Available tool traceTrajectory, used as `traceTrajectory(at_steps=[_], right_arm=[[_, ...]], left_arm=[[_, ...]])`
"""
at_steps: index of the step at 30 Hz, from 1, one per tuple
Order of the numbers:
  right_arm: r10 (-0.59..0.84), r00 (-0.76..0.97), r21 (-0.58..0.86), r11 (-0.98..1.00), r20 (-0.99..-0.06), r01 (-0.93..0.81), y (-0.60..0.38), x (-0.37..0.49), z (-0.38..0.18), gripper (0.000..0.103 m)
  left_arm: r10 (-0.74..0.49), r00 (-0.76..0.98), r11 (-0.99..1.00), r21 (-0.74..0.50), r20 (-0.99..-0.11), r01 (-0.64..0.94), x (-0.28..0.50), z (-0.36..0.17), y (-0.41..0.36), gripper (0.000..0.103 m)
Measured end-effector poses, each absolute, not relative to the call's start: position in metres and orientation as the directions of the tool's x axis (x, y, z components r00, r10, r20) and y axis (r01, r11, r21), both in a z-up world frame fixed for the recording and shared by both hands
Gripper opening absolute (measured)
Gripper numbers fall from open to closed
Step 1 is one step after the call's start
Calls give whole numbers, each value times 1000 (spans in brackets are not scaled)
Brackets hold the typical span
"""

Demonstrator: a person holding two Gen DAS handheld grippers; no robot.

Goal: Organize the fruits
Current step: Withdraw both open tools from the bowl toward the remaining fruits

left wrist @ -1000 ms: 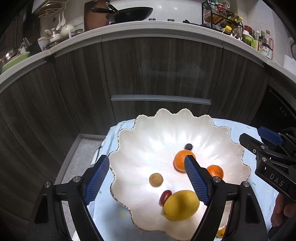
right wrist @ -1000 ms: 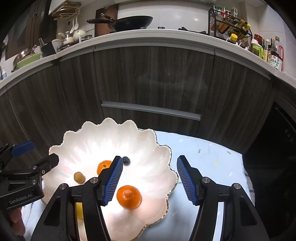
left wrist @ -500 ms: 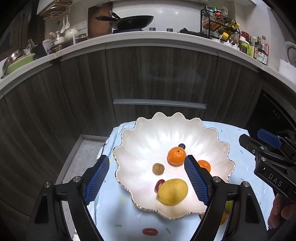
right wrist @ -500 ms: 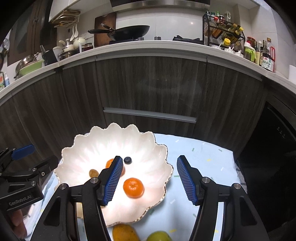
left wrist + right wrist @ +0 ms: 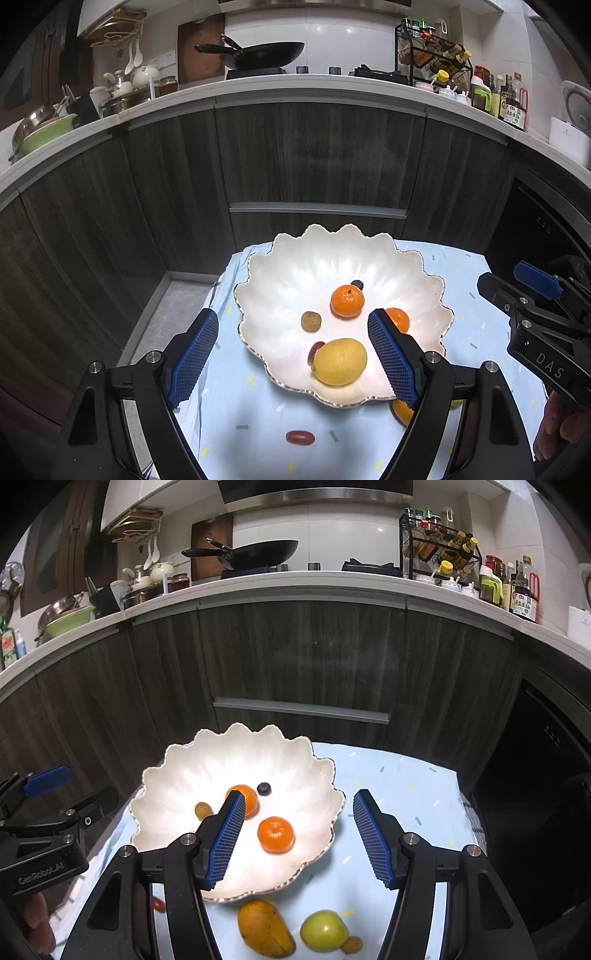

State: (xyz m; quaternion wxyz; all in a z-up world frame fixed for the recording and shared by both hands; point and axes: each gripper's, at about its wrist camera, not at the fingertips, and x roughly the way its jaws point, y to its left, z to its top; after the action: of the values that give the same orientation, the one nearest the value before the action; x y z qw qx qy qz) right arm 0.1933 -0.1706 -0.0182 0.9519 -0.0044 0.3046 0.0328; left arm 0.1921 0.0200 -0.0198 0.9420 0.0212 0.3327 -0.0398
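A white scalloped bowl (image 5: 280, 284) (image 5: 177, 775) stands on a light blue cloth. It holds two tangerines (image 5: 347, 302) (image 5: 276, 833), a lemon (image 5: 340, 362), a small brown fruit (image 5: 311, 321), a red grape (image 5: 316, 350) and a blueberry (image 5: 263, 788). On the cloth near me lie a red grape tomato (image 5: 300, 437), a mango (image 5: 264, 927), a green apple (image 5: 324, 930) and a small brown fruit (image 5: 351, 944). My left gripper (image 5: 293, 360) hangs open above the bowl's near-left rim. My right gripper (image 5: 299, 836) is open over the bowl's right side. Neither holds anything.
The cloth-covered table (image 5: 406, 794) ends close to dark wood cabinets (image 5: 314, 162) with a drawer handle. A counter above carries a wok (image 5: 266, 55), dishes and bottles. A dark oven front (image 5: 546, 775) stands at the right. A hand (image 5: 557, 421) shows at the lower right.
Both grippers have pulled back and risen, so the bowl looks smaller and farther away. The grape tomato, mango and apple on the near cloth have come into view. The jaws stayed as they were.
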Motion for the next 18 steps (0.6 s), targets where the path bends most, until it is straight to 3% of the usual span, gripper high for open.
traceTrajectory(at_steps=[18], right_arm=[[74, 814, 26, 997, -576, -72, -168, 162, -18, 62]], left_arm=[[-50, 782, 996, 25, -622, 83, 153, -17, 23, 83]])
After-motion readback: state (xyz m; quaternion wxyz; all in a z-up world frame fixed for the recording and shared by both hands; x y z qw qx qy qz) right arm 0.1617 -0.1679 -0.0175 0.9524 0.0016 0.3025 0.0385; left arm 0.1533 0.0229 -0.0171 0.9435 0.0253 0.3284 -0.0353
